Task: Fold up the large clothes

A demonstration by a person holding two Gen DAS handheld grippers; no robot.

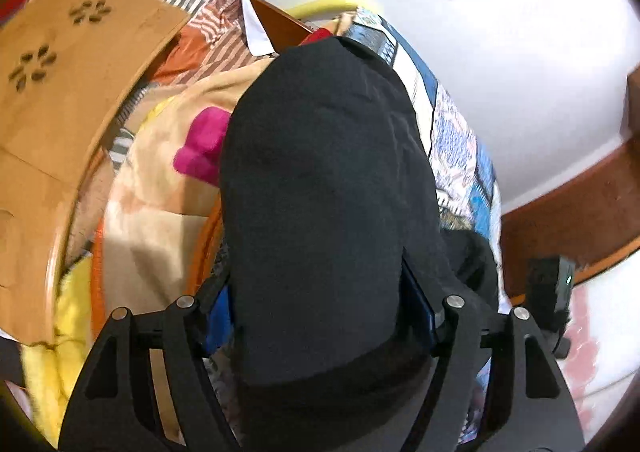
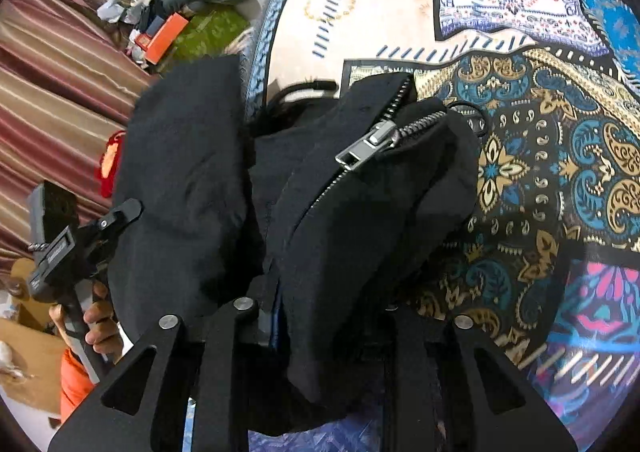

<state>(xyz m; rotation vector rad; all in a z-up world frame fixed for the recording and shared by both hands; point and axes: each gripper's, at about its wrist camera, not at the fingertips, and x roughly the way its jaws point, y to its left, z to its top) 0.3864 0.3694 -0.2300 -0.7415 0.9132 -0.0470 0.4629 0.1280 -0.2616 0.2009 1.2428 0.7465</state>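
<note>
A black zip-up jacket hangs bunched between both grippers above the patterned bedspread. In the right wrist view its metal zipper pull faces up, and cloth covers my right gripper, which is shut on a fold. In the left wrist view a thick black roll of the jacket fills the wide gap of my left gripper, with the blue pads pressed against its sides. The right wrist view also shows one of the left gripper's fingers on that roll, and a hand holding its handle.
A wooden headboard with flower cut-outs and a peach blanket with a pink patch lie to the left. A striped curtain, clutter with an orange box and a cardboard box are beside the bed. A white wall stands behind.
</note>
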